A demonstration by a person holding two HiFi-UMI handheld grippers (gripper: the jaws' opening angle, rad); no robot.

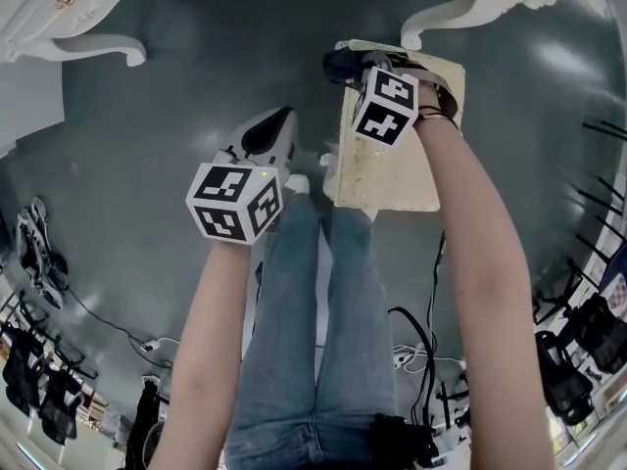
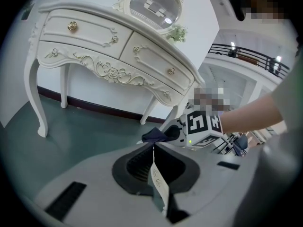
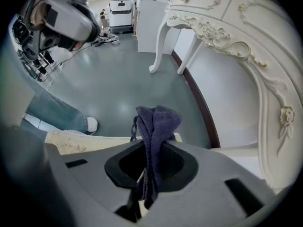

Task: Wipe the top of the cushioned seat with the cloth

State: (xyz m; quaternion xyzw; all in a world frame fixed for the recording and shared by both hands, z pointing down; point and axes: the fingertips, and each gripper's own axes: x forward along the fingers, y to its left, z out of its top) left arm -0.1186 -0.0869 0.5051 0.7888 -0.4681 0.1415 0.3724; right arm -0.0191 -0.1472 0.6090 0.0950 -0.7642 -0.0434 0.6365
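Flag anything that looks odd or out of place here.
One oddity: a small white tag is pinched between the shut jaws of the left tool, with no cloth attached in view. The cloth itself hangs bunched in the right tool over the seat. Nothing looks spilled or damaged.

Purple cloth (image 3: 154,126) bunched at cream seat's (image 1: 384,176) far end.

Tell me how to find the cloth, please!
Find the curly white dressing table, then the cream flowery seat in front of it. Over the seat, the right claw pinches the cloth: dark purple, fuzzy, bunched, unlike the thin white label in the left claw.
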